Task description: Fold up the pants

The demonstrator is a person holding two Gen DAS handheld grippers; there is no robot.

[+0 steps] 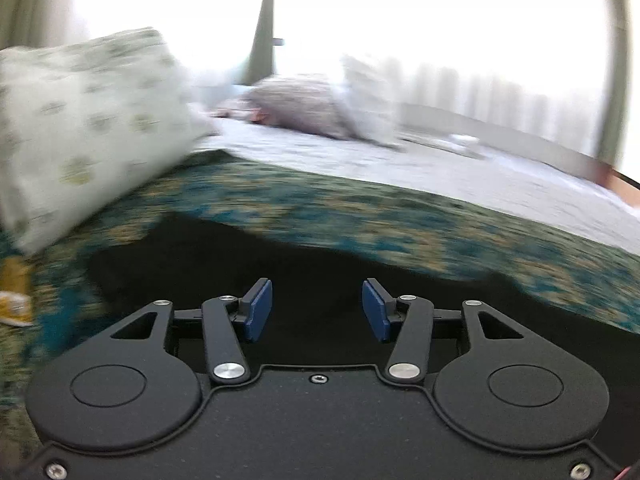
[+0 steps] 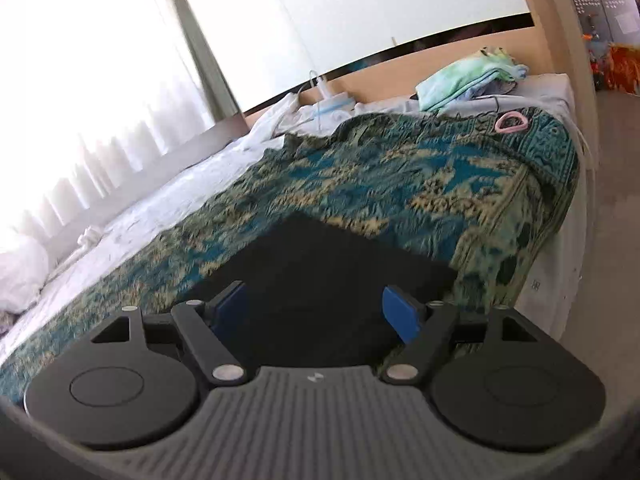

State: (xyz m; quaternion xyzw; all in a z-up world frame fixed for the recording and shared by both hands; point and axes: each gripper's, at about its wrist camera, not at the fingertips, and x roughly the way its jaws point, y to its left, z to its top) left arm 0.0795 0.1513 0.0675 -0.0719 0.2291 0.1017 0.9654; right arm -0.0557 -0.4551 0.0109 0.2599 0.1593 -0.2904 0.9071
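Nearest in the left wrist view, the left gripper (image 1: 317, 309) hangs with its two blue pads (image 1: 258, 309) well apart and nothing between them. Just beyond lies one pair of black pants (image 1: 320, 256), spread flat on the teal-and-gold patterned blanket (image 1: 360, 208) that covers the near side of the bed. To the left, one white pillow with green print (image 1: 88, 128) rests partly on the blanket, and a yellow packet (image 1: 14, 296) lies at the left edge. Farther back the white sheet (image 1: 440, 168) shows, with two more pillows — a greyish patterned pillow (image 1: 296, 104) and a white pillow (image 1: 368, 100) — leaning together against the bright curtained window; all are blurred.

In the right wrist view, the right gripper (image 2: 320, 314) is likewise spread wide and holds nothing. The pants (image 2: 320, 256) lie just ahead of it, one squared corner pointing away over the blanket (image 2: 420, 168). Beyond, a pink ring (image 2: 511, 123) sits on the blanket's far end, and behind it one stack of folded green and blue cloths (image 2: 464, 80).
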